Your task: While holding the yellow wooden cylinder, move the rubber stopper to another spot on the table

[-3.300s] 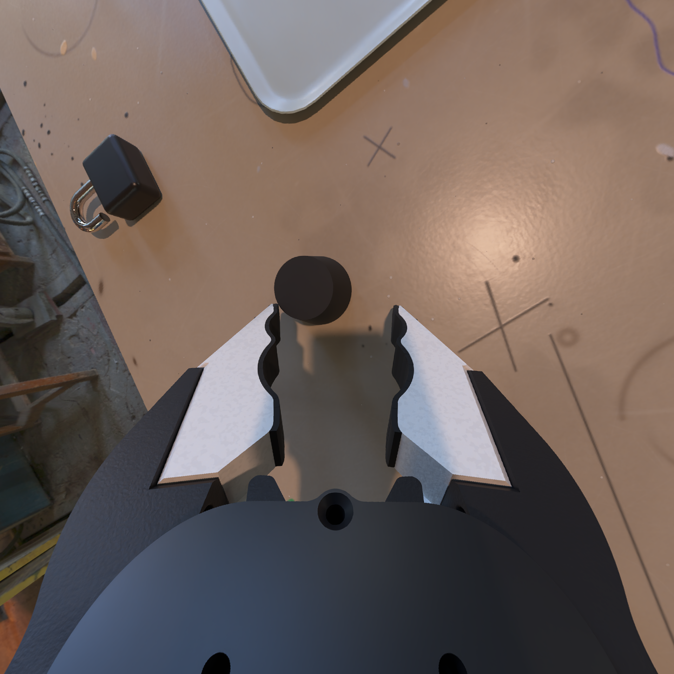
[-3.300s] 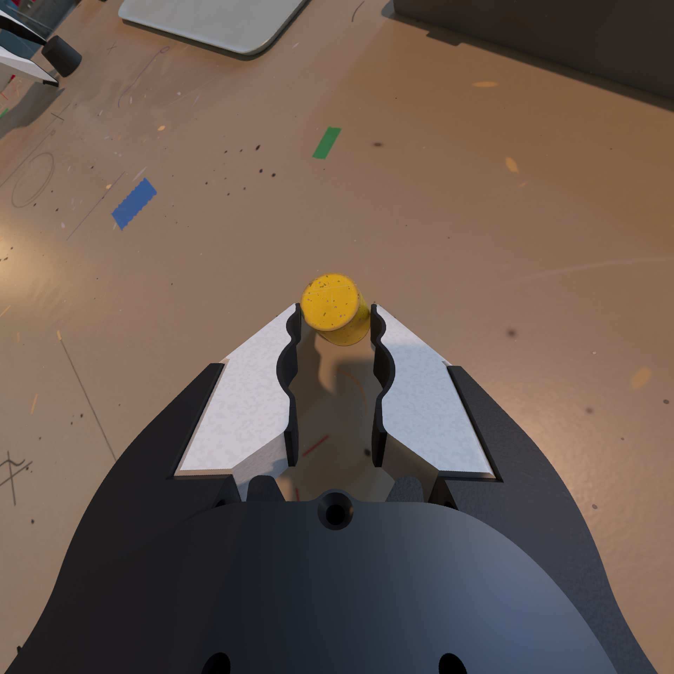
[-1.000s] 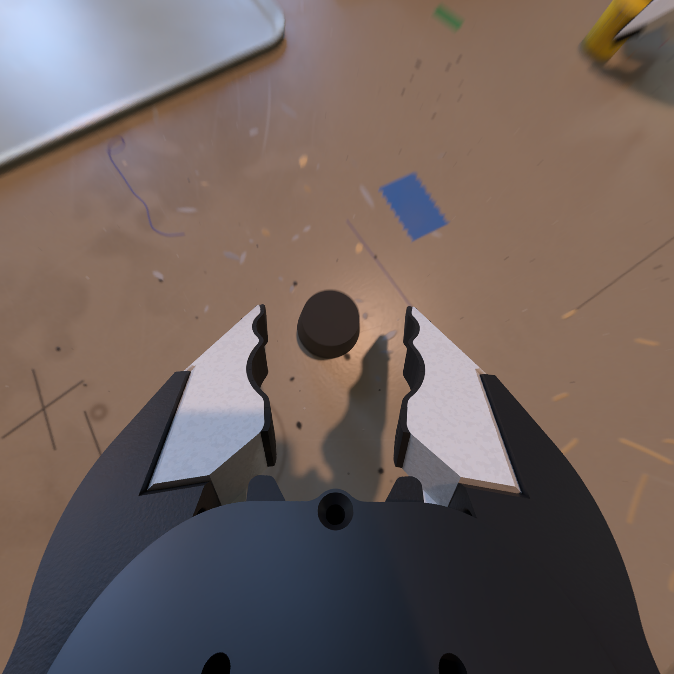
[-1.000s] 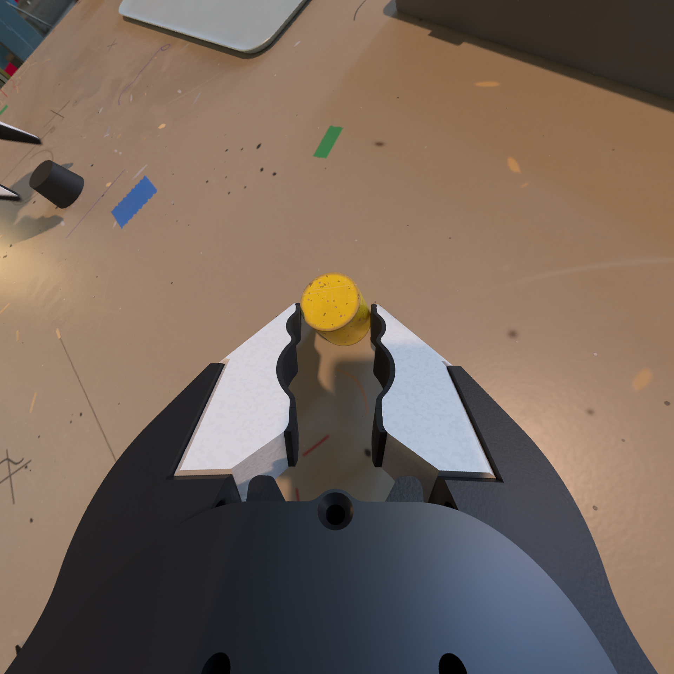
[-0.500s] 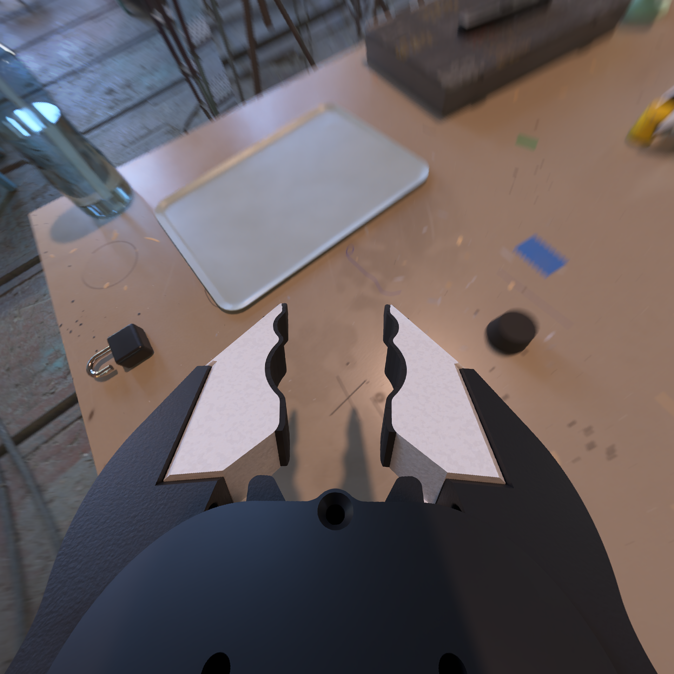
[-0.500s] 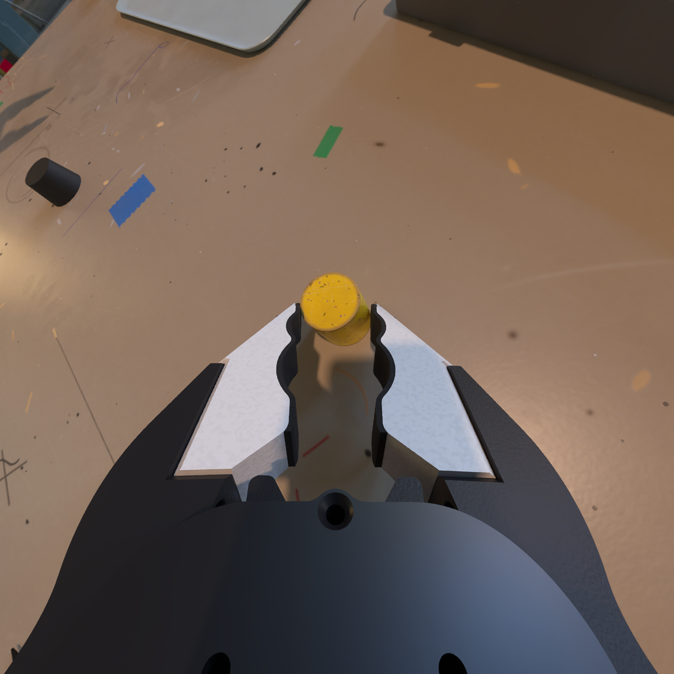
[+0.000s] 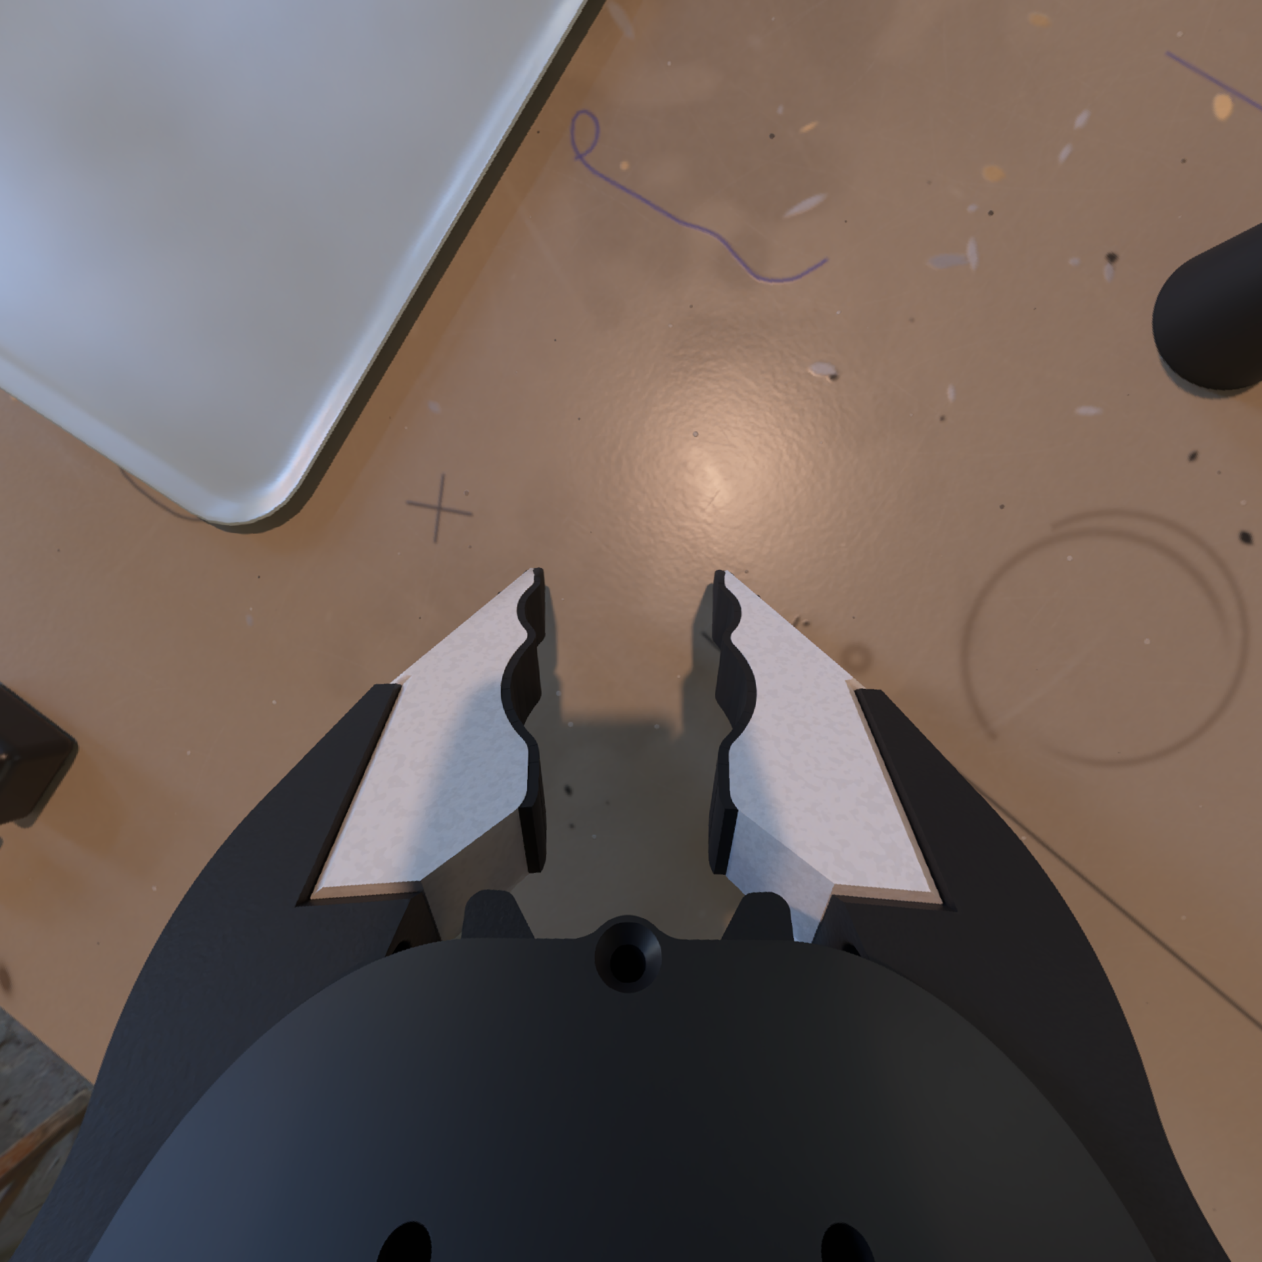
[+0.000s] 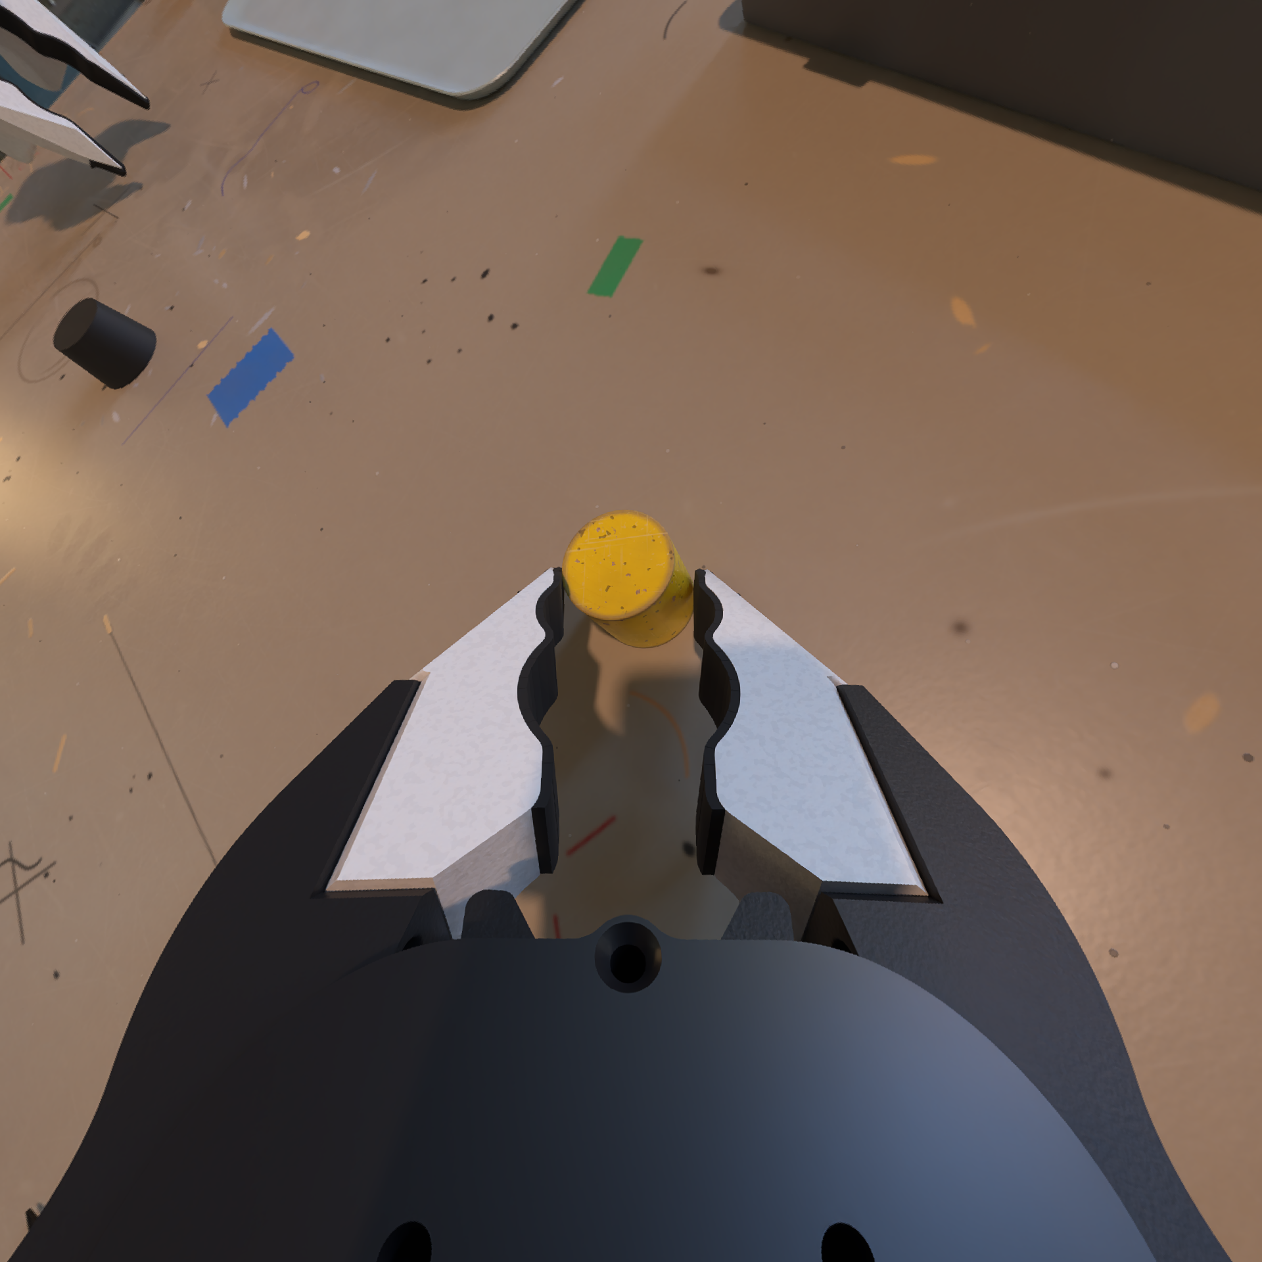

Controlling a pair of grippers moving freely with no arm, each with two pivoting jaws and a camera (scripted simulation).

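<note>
**Cylinder pinched on the right, stopper lying free on the table**

Left wrist view: we see the left gripper (image 7: pixel 628 580) with jaws spread and only bare table (image 7: pixel 819 478) between the fingertips. The rubber stopper (image 7: pixel 1212 321) sits at the right edge of the frame, upper half, cut off by the border, so we can't read its axis from here. It is well apart from the fingers. A grey tray (image 7: pixel 205 205) fills the upper left, one rounded corner near a pencilled cross. A dark block (image 7: pixel 27 751) is clipped at the left edge; too little shows to say what it is.

Right wrist view: we see the right gripper (image 8: pixel 628 580) pinching the yellow wooden cylinder (image 8: pixel 625 577) at its fingertips, both pads touching its sides. One flat end faces the camera; its long axis runs away from us and slightly down-right, and it is lifted off the table. The stopper (image 8: pixel 106 345) is at the left edge, upper third, on its side, with its long axis running upper left to lower right, just left of a blue tape scrap (image 8: pixel 249 377). The left gripper (image 8: pixel 133 136) shows in the top left corner, clear of the stopper. A green tape strip (image 8: pixel 614 266) lies upper centre and the tray (image 8: pixel 410 41) at the top.
</note>
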